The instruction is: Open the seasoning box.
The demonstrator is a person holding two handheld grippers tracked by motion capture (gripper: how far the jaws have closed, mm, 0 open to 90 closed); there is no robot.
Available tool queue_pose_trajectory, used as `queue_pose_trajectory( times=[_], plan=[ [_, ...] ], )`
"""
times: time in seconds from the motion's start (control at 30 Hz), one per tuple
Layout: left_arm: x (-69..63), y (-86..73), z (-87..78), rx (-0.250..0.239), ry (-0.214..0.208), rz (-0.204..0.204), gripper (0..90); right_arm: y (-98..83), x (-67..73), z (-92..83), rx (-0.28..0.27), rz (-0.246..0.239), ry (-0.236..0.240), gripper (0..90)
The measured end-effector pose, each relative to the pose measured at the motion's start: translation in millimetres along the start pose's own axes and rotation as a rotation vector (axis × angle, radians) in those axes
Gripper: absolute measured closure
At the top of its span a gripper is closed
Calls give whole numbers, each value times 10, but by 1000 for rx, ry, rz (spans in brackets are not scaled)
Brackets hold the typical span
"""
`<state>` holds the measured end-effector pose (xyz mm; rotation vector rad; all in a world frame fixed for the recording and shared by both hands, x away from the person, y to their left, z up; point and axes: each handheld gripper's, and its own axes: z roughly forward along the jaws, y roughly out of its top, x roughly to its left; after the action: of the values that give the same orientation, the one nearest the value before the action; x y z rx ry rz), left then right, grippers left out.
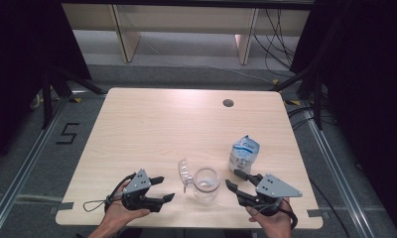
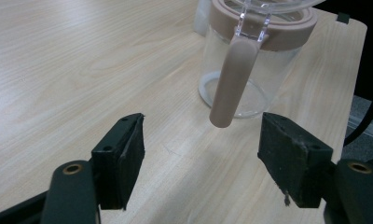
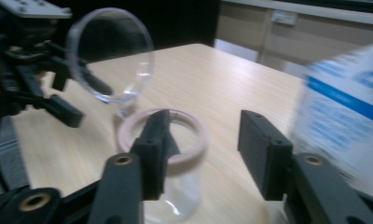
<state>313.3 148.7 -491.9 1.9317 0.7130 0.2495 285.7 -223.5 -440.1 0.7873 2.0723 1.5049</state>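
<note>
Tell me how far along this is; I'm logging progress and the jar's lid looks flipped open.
Done: the glass jar stands on the table with its clear lid flipped open. In hand: nothing; the left gripper and right gripper flank the jar, both open. Left, probably: picking up the blue-and-white bag beside it, maybe to fill the jar.

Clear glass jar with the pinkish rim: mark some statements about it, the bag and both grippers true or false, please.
1. The clear glass jar with the pinkish rim stands upright with its hinged clear lid open. True.
2. The left gripper grips the jar's handle. False: its fingers stand open, short of the pinkish handle.
3. The white and blue bag lies inside the jar. False: it stands on the wooden table beside it.
4. The right gripper is open, holding nothing. True.
</note>
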Motion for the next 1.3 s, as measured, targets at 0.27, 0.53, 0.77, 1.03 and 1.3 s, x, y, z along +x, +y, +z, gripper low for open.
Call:
queue_pose_trajectory(
  times=[0.27, 0.53, 0.77, 1.03, 1.3],
  plan=[
    [29, 0, -27, -10, -9, 11, 236, -139, -185, -201, 9, 44, -109, 384],
    [31, -24, -60, -18, 7, -13, 168, -268, -307, -193, 4, 105, -171, 224],
    [17, -44, -111, -29, 11, -4, 157, -362, -441, -124, -11, 119, -178, 156],
    [-1, -81, -134, -14, 14, -9, 157, -404, -514, -23, 9, 121, -175, 156],
    [-21, -106, -147, 2, 33, -29, 158, -427, -590, 96, 15, 122, -180, 156]
  ],
)
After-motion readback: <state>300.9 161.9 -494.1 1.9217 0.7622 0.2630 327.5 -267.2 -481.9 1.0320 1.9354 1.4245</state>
